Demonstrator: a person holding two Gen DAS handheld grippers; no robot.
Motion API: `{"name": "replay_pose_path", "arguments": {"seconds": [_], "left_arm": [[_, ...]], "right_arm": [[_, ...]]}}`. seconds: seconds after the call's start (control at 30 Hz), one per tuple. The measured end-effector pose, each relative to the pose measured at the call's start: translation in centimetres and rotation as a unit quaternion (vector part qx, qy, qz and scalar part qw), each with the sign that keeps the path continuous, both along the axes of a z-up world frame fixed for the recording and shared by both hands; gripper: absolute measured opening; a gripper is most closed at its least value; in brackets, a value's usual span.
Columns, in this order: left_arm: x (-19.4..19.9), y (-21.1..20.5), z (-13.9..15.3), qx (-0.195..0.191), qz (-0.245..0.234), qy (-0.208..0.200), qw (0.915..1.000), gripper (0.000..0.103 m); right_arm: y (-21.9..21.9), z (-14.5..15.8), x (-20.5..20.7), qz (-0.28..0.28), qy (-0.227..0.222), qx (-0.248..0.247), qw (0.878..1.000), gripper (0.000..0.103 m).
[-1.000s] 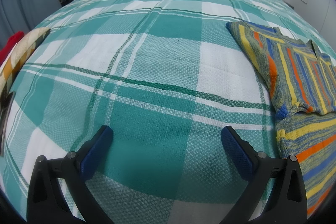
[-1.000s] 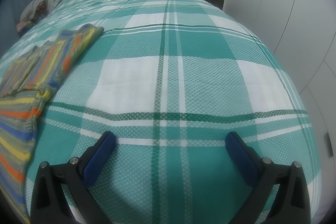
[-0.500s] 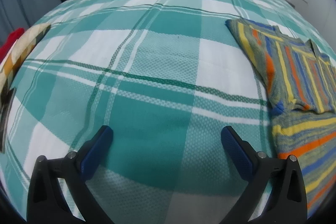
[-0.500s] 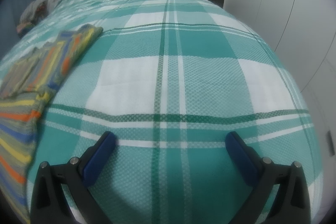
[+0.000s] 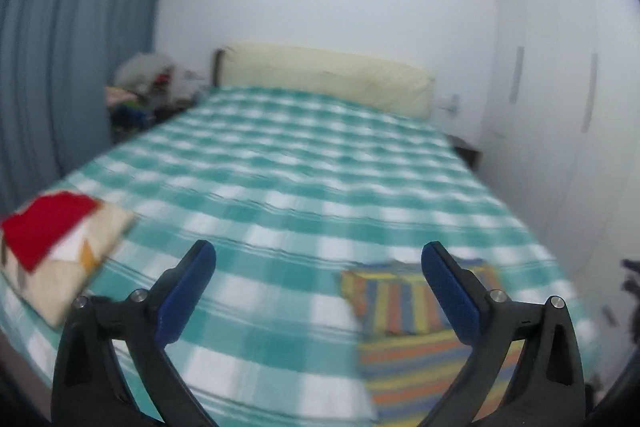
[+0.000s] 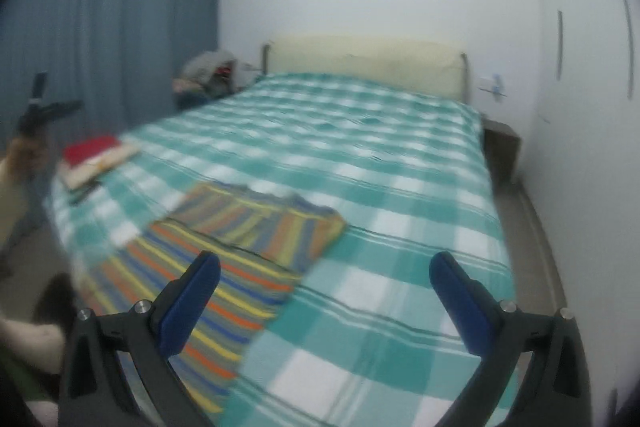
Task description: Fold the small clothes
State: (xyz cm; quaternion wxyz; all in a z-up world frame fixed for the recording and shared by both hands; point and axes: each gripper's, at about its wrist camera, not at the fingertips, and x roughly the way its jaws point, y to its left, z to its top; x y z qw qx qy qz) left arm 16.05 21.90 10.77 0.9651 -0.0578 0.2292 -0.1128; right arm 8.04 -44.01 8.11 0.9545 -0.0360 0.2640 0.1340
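Observation:
A striped garment in yellow, orange and blue [image 6: 248,247] lies flat near the foot edge of the bed, its top part folded down over the rest. It also shows in the left wrist view [image 5: 404,323]. My left gripper [image 5: 318,291] is open and empty, raised back from the bed. My right gripper [image 6: 324,301] is open and empty, also raised above the bed's foot. The left gripper appears at the far left of the right wrist view [image 6: 40,115]. Both views are blurred by motion.
The bed has a teal and white checked cover [image 5: 304,163] and a cream headboard [image 5: 324,75]. A stack of folded clothes with a red piece on top [image 5: 60,247] sits at the bed's left edge. Blue curtains [image 6: 108,27] hang left; white wardrobes [image 5: 560,87] stand right.
Both grippers have pulled up and back from the bed surface, so the whole bed and room now show. The striped garment lies where it was. Both stay open.

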Motion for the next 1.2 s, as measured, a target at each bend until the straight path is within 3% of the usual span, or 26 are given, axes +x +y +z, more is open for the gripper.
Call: {"name": "replay_pose_path", "arguments": {"seconds": [0.1, 0.2, 0.27, 0.37, 0.47, 0.57, 0.6, 0.73, 0.93, 1.1, 1.17, 1.2], "left_arm": [[-1.9, -2.2, -5.1, -0.006, -0.052, 0.075, 0.9959, 0.103], [-5.4, -4.7, -14.0, -0.006, -0.063, 0.161, 0.9849, 0.102], [-8.1, -6.2, -19.9, -0.008, -0.069, 0.221, 0.9727, 0.101], [-10.9, -7.2, -24.2, 0.004, -0.068, 0.25, 0.9659, 0.101], [-11.8, -7.2, -26.0, 0.027, -0.05, 0.264, 0.963, 0.101], [-11.5, -6.2, -27.0, -0.013, -0.054, 0.288, 0.956, 0.1], [-11.5, -6.1, -27.3, -0.021, -0.063, 0.296, 0.9528, 0.099], [-11.5, -6.8, -29.0, -0.002, -0.092, 0.328, 0.9402, 0.075], [-11.7, -7.4, -29.5, -0.001, -0.111, 0.341, 0.9335, 0.063], [-11.6, -6.2, -28.9, -0.06, -0.119, 0.345, 0.9292, 0.057], [-11.6, -5.6, -28.7, -0.087, -0.124, 0.342, 0.9274, 0.042], [-11.5, -5.6, -28.7, -0.093, -0.129, 0.345, 0.925, 0.022]], "right_arm": [[2.9, -3.4, -1.4, 0.009, 0.086, -0.005, 0.996, 0.103], [4.9, -8.4, -3.7, 0.022, 0.146, 0.018, 0.989, 0.103], [5.9, -12.6, -5.6, 0.025, 0.202, 0.043, 0.978, 0.103], [6.5, -18.0, -7.7, 0.017, 0.284, 0.1, 0.953, 0.103], [6.1, -21.0, -8.5, -0.005, 0.316, 0.145, 0.938, 0.103], [5.9, -22.4, -8.7, -0.011, 0.336, 0.189, 0.923, 0.095], [6.2, -22.8, -8.7, -0.003, 0.342, 0.2, 0.918, 0.088], [7.2, -22.9, -8.4, 0.022, 0.336, 0.202, 0.92, 0.078], [8.2, -24.3, -7.4, 0.031, 0.354, 0.208, 0.912, 0.068], [8.2, -24.4, -7.0, 0.038, 0.362, 0.221, 0.905, 0.062], [8.2, -24.6, -7.0, 0.04, 0.365, 0.226, 0.902, 0.053], [8.2, -24.8, -6.9, 0.042, 0.369, 0.227, 0.9, 0.041]]}}
